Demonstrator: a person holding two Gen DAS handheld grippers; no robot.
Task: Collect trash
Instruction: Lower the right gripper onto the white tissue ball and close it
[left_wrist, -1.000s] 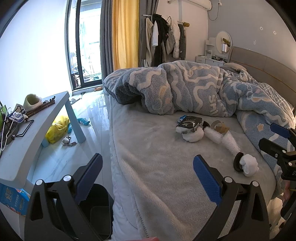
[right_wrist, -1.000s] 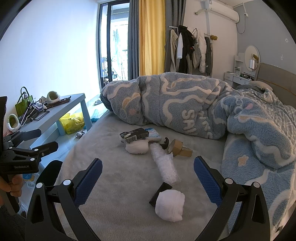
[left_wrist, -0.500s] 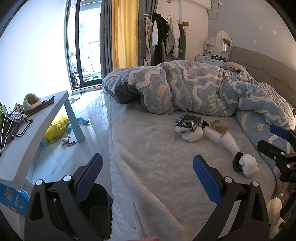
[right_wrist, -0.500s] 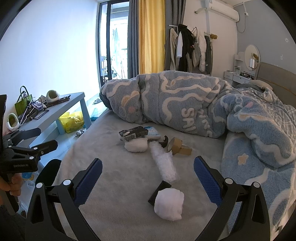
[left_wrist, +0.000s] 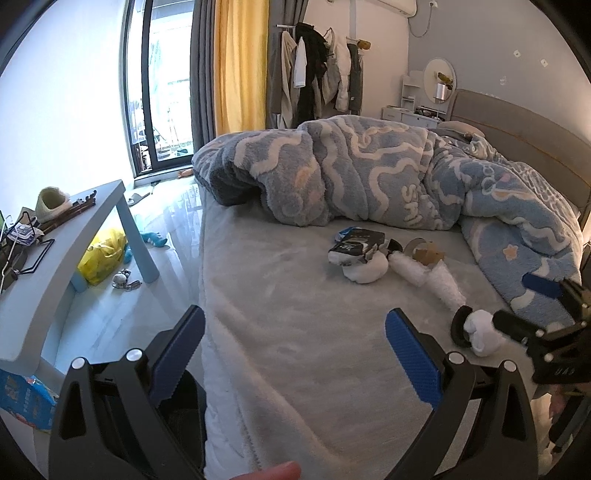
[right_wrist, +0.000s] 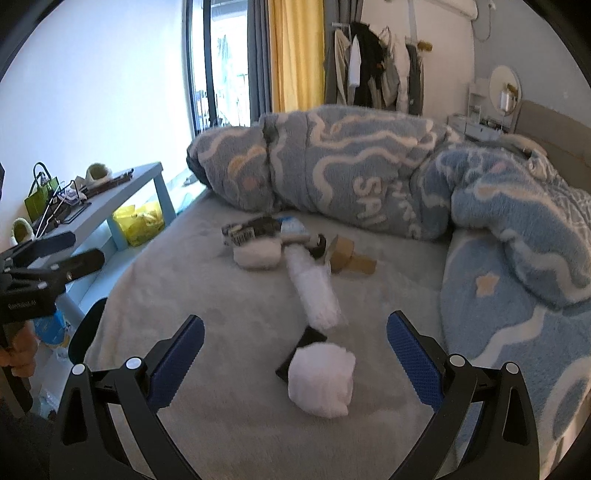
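Right gripper (right_wrist: 295, 352), jaws spread and empty, frames the white crumpled wad (right_wrist: 320, 379) lying just ahead between its fingers on the grey bed sheet (right_wrist: 207, 295), against a black flat piece (right_wrist: 303, 343). Left gripper (left_wrist: 293, 354), likewise spread and empty, hangs left of it and farther off. Beyond, a white roll (right_wrist: 314, 291) lies with its long axis near-to-far. The blanket (right_wrist: 388, 177) reads "SA…"; the rest is illegible.
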